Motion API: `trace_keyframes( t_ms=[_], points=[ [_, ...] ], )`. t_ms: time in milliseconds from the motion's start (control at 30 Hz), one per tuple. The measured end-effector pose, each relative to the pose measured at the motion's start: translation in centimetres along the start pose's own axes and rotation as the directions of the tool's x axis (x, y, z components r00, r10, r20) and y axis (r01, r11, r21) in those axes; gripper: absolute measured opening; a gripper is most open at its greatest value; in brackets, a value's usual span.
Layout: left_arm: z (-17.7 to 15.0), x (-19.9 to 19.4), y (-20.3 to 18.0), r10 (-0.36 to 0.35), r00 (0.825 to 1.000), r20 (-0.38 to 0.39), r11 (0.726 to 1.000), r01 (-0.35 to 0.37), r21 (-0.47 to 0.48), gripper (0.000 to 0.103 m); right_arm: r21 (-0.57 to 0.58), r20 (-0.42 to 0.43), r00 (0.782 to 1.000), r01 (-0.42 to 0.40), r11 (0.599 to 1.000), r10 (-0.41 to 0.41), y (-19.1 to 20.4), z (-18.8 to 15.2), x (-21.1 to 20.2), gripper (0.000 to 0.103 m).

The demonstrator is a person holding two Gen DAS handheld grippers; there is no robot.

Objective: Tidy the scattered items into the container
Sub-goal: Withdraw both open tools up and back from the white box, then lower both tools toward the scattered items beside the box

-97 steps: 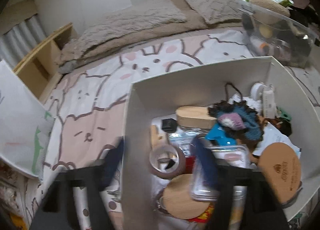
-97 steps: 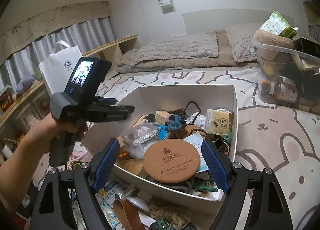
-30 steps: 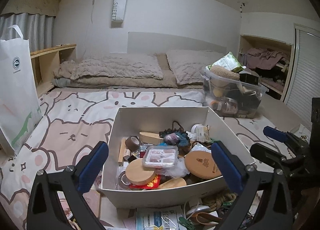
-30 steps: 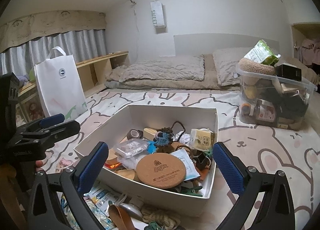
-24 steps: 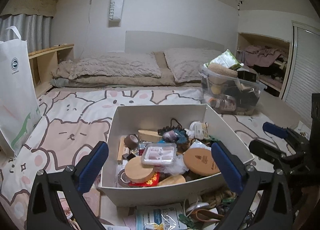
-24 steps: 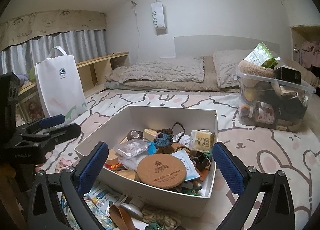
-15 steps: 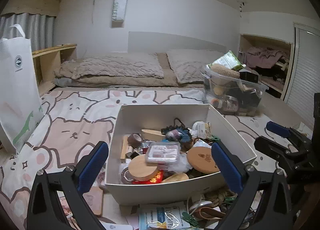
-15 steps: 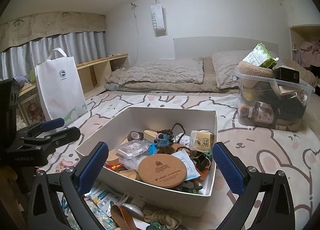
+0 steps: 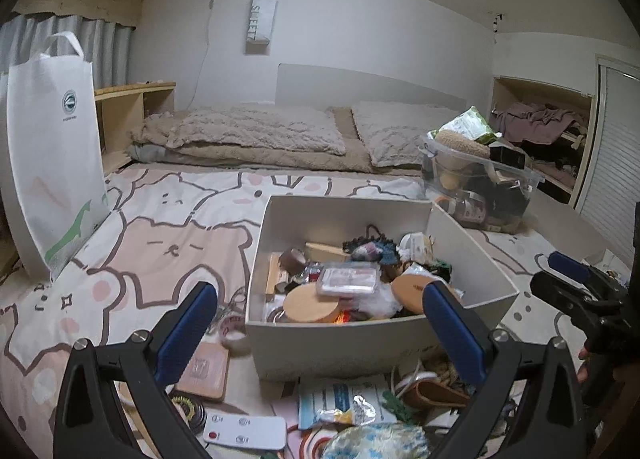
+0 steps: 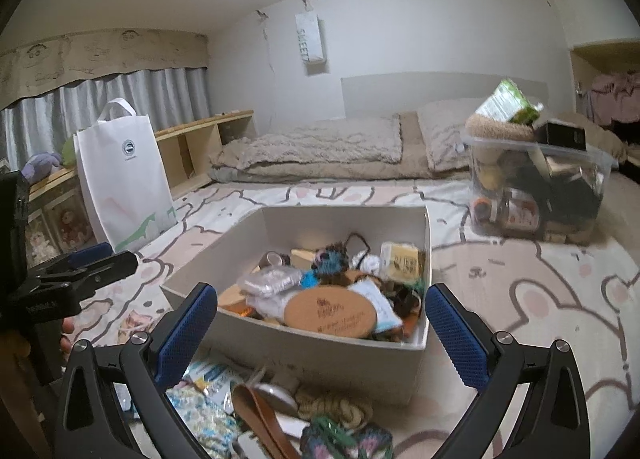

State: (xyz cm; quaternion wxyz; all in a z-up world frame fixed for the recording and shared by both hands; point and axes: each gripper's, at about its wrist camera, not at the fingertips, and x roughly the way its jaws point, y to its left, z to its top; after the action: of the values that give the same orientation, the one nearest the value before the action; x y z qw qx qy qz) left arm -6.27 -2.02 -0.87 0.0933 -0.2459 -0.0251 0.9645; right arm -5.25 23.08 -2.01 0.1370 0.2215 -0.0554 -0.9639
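Sitting on the cartoon-print bedspread (image 9: 168, 227), the white box (image 9: 340, 343) brims with small items, while more clutter lies along its near edge. Both the left gripper (image 9: 320, 323) and right gripper (image 10: 320, 323) hover level before it, fingers spread wide, holding nothing.

Each black plastic left gripper (image 9: 320, 323) and right gripper (image 10: 320, 323) has two wide arms with triangle holes and round silver screws. The fingers (image 9: 186, 329) wear bumpy blue rubber pads. Small white letters mark the side of the left one's black body (image 10: 44, 305).
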Motion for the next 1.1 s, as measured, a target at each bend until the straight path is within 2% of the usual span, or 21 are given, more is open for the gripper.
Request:
trace_keyframes(
  t_ms=[533,833,1100],
  points=[
    [-4.4,0.2,0.6,0.003,0.996,-0.086,0.999,-0.006,-0.040,0.103,0.091,-0.081,0.996,0.041,0.995,-0.033,-1.3,-4.6,-0.4,0.103],
    [-6.7,0.7,1.6,0.006,0.990,-0.142,0.997,-0.017,-0.077,0.103,0.104,-0.168,0.983,0.095,0.990,-0.077,-2.1,-7.4,0.3,0.103],
    [-9.1,1.3,2.9,0.014,0.978,-0.210,0.991,-0.041,-0.126,0.103,0.064,-0.234,0.967,0.114,0.991,-0.096,-1.8,-8.9,1.1,0.103]
  ],
)
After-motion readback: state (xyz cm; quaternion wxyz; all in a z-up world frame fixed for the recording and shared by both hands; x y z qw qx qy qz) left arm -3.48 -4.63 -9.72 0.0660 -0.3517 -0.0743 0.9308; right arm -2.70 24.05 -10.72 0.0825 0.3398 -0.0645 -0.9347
